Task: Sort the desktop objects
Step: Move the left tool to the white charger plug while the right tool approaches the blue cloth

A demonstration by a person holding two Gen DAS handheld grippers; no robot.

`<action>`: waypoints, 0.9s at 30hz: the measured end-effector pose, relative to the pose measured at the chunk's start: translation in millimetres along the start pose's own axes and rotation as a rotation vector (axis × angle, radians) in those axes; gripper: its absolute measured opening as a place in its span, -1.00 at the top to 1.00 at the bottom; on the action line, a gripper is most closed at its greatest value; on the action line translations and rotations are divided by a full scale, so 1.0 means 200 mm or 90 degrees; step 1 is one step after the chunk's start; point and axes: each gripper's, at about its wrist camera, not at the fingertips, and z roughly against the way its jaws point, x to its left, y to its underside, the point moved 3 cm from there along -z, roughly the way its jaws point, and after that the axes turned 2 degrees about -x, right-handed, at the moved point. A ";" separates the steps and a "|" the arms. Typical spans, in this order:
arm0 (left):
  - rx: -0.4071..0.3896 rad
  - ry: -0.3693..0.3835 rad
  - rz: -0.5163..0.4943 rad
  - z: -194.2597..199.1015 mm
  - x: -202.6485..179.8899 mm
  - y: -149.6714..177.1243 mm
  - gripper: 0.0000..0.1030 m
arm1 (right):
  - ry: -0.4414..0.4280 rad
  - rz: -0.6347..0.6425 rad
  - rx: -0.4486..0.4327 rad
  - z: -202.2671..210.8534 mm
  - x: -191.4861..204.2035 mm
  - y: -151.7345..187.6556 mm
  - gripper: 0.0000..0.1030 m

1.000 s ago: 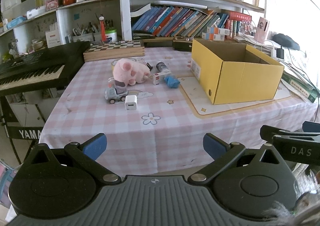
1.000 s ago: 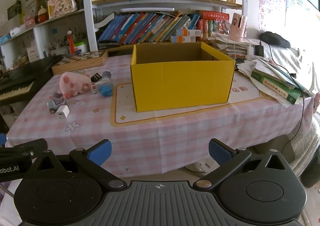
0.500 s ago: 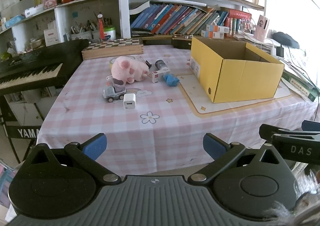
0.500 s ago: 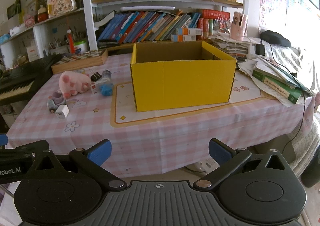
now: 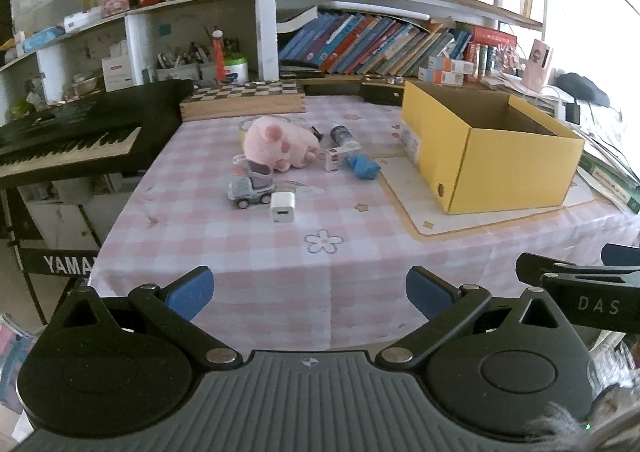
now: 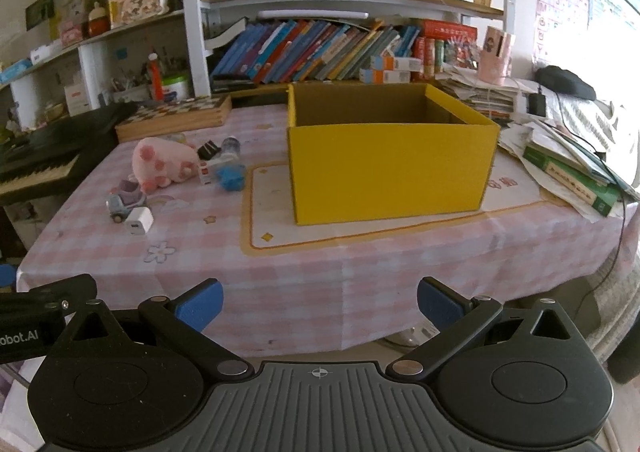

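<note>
Right wrist view hides the yellow box's (image 6: 390,172) floor; left wrist view shows the pig toy (image 5: 280,142) at 11 o'clock. Both grippers' fingers (image 5: 190,292) (image 6: 200,302) spread, empty.

We are in a lived-in home study: crowded bookshelves (image 6: 320,48) line the wall, a Yamaha keyboard (image 5: 72,140) stands beside a table under a pink checked tablecloth (image 5: 320,252), a chessboard box (image 5: 240,100) sits at its far edge, and an alphabet poster (image 6: 560,0) hangs by the window
</note>
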 end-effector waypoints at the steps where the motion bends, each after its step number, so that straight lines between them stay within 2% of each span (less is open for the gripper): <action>1: -0.001 -0.002 0.002 -0.01 0.01 0.00 -1.00 | -0.002 0.002 0.000 -0.01 0.02 0.00 -1.00; 4: -0.002 -0.008 0.007 -0.02 0.04 -0.02 -1.00 | -0.009 0.009 0.001 -0.02 0.06 -0.01 -1.00; 8: -0.006 -0.004 0.014 -0.05 0.23 0.03 -1.00 | -0.022 0.021 0.006 -0.05 0.12 -0.02 -1.00; 10: -0.004 -0.005 0.018 -0.06 0.25 0.03 -1.00 | -0.027 0.028 0.007 -0.06 0.15 -0.03 -1.00; 19: 0.002 -0.013 0.028 -0.05 0.28 0.02 -1.00 | -0.049 0.061 0.012 -0.09 0.25 -0.07 -0.98; 27: 0.010 -0.017 0.030 -0.07 0.30 0.02 -1.00 | -0.059 0.077 0.017 -0.17 0.30 -0.10 -0.87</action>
